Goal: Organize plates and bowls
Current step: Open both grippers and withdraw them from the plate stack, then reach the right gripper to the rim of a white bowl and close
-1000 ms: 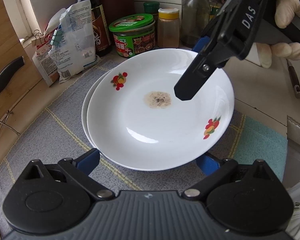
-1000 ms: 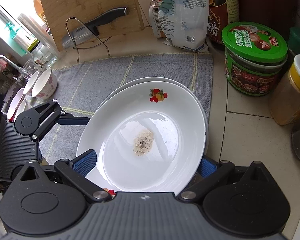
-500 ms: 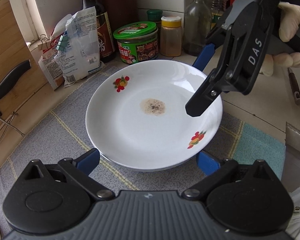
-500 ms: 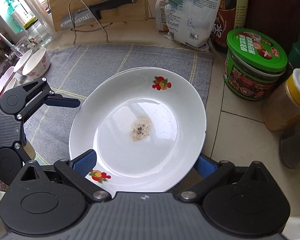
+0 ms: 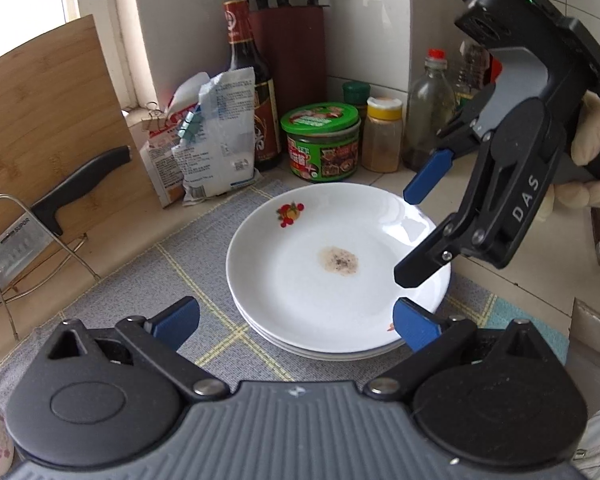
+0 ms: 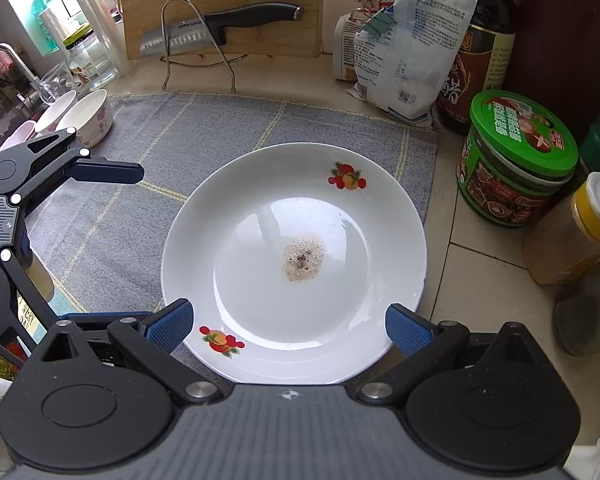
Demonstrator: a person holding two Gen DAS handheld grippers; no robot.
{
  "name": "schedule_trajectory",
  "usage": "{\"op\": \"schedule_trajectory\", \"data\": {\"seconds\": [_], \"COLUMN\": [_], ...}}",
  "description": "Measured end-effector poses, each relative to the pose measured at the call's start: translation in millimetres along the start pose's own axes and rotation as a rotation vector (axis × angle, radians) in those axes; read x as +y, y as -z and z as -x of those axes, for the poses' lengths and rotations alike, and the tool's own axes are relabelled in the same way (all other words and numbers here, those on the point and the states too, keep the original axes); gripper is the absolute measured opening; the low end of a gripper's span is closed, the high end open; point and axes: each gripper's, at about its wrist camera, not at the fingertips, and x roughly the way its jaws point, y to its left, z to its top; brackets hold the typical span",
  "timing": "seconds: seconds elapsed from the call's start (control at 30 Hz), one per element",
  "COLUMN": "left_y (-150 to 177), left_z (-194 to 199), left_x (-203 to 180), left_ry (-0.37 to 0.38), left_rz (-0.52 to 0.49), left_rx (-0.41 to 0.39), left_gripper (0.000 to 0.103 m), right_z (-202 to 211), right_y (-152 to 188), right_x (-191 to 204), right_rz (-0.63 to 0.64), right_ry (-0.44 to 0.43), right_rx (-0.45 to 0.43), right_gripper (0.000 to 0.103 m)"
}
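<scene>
On the grey checked cloth over the desk (image 6: 480,280) sits a stack of glossy white ceramic plates with fruit motifs (image 5: 332,280) — stiff, slick, breakable, best pinched at the rim — while left gripper (image 5: 296,320) and right gripper (image 6: 288,322) hover nearby, jaws apart, empty.

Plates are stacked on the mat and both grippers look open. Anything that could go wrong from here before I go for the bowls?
1. The top plate has a patch of residue; anything stacked on it would likely get soiled.
2. The plate stack sits at the grey mat's edge near the green-lidded jar; a nudge could knock it.
3. The bowls are crowded among glassware.
</scene>
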Motion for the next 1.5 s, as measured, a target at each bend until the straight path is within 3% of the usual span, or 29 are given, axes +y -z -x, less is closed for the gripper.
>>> {"op": "schedule_trajectory", "data": {"seconds": [0.17, 0.37, 0.57, 0.87, 1.13, 1.5], "left_y": [1.8, 12.2, 37.1, 96.4, 158.8, 231.0], "left_z": [20.4, 38.9, 52.9, 81.0, 118.3, 163.4], "left_x": [7.3, 20.1, 36.2, 65.7, 105.4, 159.7], "left_ry": [-0.069, -0.153, -0.191, -0.191, -0.183, -0.259], "left_rz": [0.056, 0.115, 0.178, 0.225, 0.286, 0.367], "left_rx": [-0.047, -0.043, -0.025, 0.031, 0.073, 0.110], "left_gripper": [0.102, 0.102, 0.102, 0.102, 0.102, 0.102], "right_z": [7.2, 11.1, 6.1, -16.5, -39.4, -86.3], "right_y": [-3.8, -12.4, -20.1, -37.1, -55.5, -82.3], "right_x": [9.9, 28.9, 58.2, 113.9, 188.0, 288.4], "right_rz": [0.033, 0.066, 0.125, 0.148, 0.143, 0.165], "right_ry": [0.001, -0.031, -0.060, -0.085, -0.135, -0.235], "right_rx": [-0.072, -0.143, -0.160, -0.167, -0.172, -0.144], "right_gripper": [0.103, 0.103, 0.103, 0.103, 0.103, 0.103]}}
